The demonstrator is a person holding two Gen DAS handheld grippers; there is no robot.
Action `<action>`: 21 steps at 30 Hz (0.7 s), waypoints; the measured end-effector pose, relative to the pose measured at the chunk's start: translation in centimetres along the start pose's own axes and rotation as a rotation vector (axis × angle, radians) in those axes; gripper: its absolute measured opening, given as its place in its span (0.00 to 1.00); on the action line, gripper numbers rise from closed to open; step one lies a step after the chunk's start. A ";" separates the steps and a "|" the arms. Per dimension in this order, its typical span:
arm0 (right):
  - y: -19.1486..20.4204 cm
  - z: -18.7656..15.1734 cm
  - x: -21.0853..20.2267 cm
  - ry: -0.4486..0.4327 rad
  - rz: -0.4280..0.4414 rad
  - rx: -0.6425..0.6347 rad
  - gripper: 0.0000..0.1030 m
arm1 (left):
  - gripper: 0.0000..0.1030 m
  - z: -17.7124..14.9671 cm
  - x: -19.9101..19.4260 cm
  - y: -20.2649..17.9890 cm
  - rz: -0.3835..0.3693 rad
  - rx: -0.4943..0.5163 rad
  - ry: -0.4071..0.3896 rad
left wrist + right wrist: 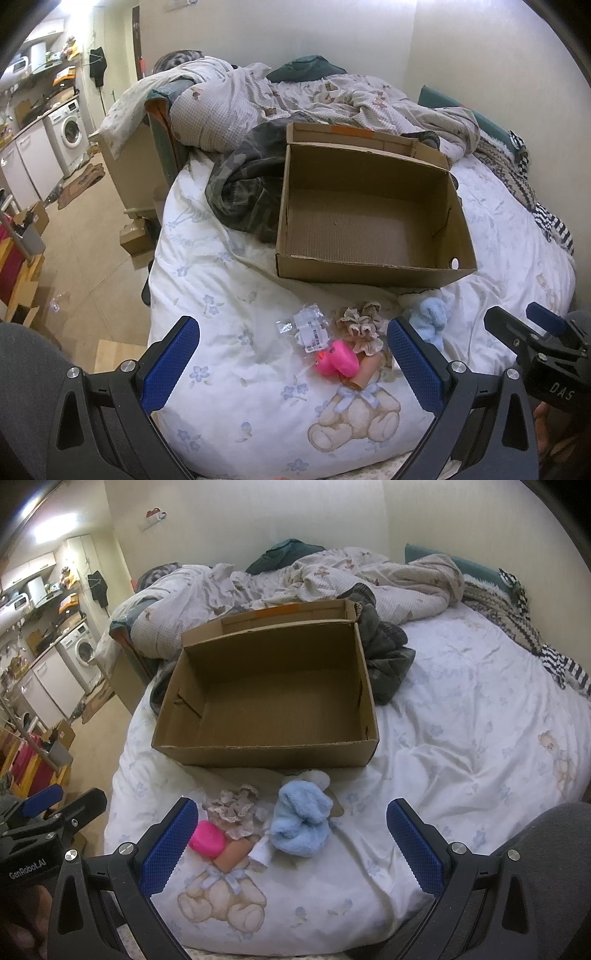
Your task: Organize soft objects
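An empty open cardboard box (369, 221) (273, 701) lies on the bed. In front of it lie a pink soft duck (338, 360) (207, 838), a beige frilly cloth (360, 321) (236, 805), a fluffy light-blue soft toy (430, 319) (301, 818), a skin-coloured tube (365, 373) (231, 856) and a crumpled clear plastic wrapper (310, 328). My left gripper (295, 365) is open and empty, just short of the duck. My right gripper (291, 849) is open and empty, just short of the blue toy; it also shows at the right edge of the left wrist view (532, 332).
The bed (461, 709) has a white sheet with bear prints. A camouflage garment (243, 184) lies left of the box, rumpled bedding (258, 99) and striped clothes (554, 661) behind. The floor (92, 229), boxes and a washing machine (70, 129) are at the left.
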State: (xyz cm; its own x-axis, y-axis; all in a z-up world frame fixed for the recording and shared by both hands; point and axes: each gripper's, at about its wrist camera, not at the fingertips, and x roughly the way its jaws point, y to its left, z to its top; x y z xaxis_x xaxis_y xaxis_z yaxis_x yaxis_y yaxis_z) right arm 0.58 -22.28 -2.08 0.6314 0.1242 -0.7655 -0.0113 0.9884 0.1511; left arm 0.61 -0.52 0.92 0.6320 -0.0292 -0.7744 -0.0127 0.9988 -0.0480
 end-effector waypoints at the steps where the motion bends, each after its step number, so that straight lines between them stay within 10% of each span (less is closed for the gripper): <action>1: -0.1 0.1 0.1 0.008 0.004 0.003 1.00 | 0.99 0.0 0.0 0.0 -0.003 -0.001 -0.001; 14: -0.6 2.4 2.1 0.088 0.023 0.009 1.00 | 0.99 2.8 3.3 -0.4 0.005 0.035 0.103; 21: -3.4 4.4 7.0 0.304 0.147 0.125 1.00 | 0.99 5.4 7.9 1.5 0.030 -0.024 0.225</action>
State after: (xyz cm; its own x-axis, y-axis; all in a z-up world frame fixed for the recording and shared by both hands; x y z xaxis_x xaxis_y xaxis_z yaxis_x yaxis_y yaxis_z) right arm 8.42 -25.14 -5.18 0.3702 0.3027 -0.8783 0.0218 0.9423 0.3340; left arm 9.79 0.98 -1.90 0.4425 -0.0108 -0.8967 -0.0489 0.9981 -0.0361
